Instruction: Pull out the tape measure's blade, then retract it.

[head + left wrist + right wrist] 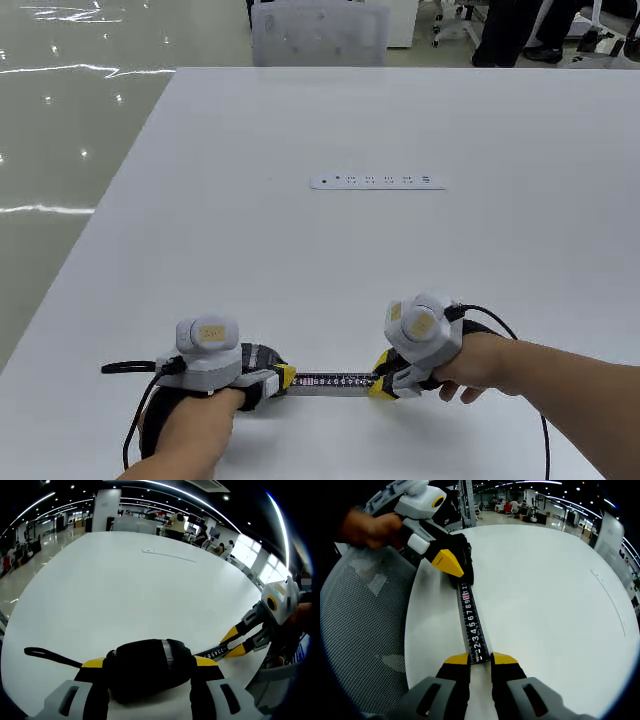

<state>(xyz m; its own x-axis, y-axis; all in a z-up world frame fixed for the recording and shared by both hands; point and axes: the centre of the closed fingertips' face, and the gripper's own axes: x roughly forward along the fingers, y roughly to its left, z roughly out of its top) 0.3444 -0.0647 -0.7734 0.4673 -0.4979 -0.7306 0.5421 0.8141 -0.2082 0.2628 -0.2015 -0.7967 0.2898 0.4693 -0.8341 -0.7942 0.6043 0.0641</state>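
Observation:
A black tape measure case (147, 667) sits between the yellow-tipped jaws of my left gripper (270, 378), which is shut on it. Its black wrist strap (50, 656) trails off to the left. A short length of dark blade (471, 625) with printed numbers runs from the case (462, 555) across the white table. My right gripper (480, 658) is shut on the blade's end, and it appears in the left gripper view (234, 642) at the right. In the head view the blade (333, 381) spans the gap between the two grippers near the table's front edge.
A white power strip (377, 182) lies on the white table (400, 270) farther back. A mesh office chair (362, 640) stands by the table's near edge. Another chair back (320, 35) sits at the far edge. People stand and sit in the background.

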